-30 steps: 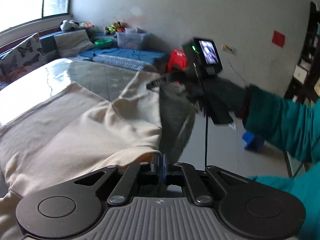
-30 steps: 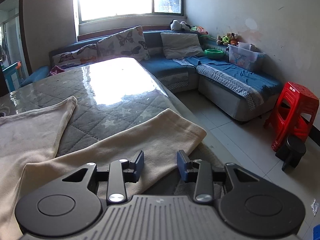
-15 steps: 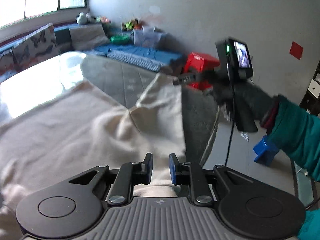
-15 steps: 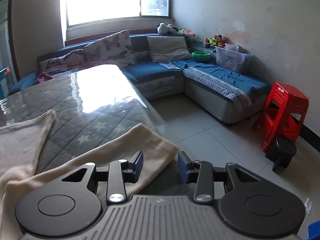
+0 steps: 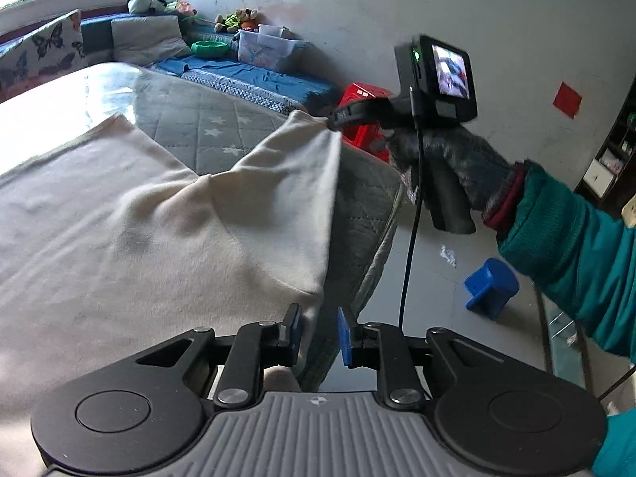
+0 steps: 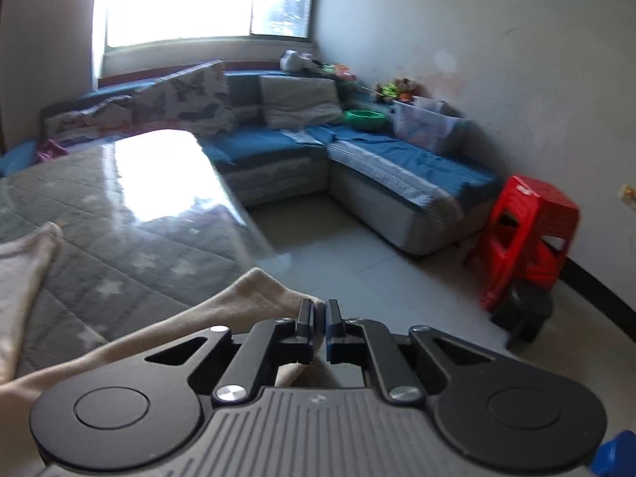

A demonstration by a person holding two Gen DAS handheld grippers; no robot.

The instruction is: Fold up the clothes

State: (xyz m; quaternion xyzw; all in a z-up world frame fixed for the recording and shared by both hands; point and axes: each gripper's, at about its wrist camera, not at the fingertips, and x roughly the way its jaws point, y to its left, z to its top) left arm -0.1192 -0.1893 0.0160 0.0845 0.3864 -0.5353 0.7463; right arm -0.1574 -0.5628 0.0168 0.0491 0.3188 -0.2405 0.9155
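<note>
A cream garment (image 5: pixel 139 230) lies spread on the grey quilted table (image 5: pixel 190 127). My left gripper (image 5: pixel 318 332) is open, its blue pads either side of the garment's near corner at the table edge. My right gripper (image 6: pixel 320 316) is shut on the garment's far corner (image 6: pixel 274 294) and lifts it off the table; in the left wrist view it (image 5: pixel 338 117) pinches that raised corner. A second cream edge (image 6: pixel 28 246) lies at the left.
A blue sofa (image 6: pixel 357 159) with cushions and a clear box runs along the wall. A red stool (image 6: pixel 528 234) stands on the tiled floor beside a dark stool (image 6: pixel 524 310). A blue stool (image 5: pixel 491 288) sits on the floor right of the table.
My left gripper has opened and let go of the garment's near edge. My right gripper has closed on the far corner and raised it.
</note>
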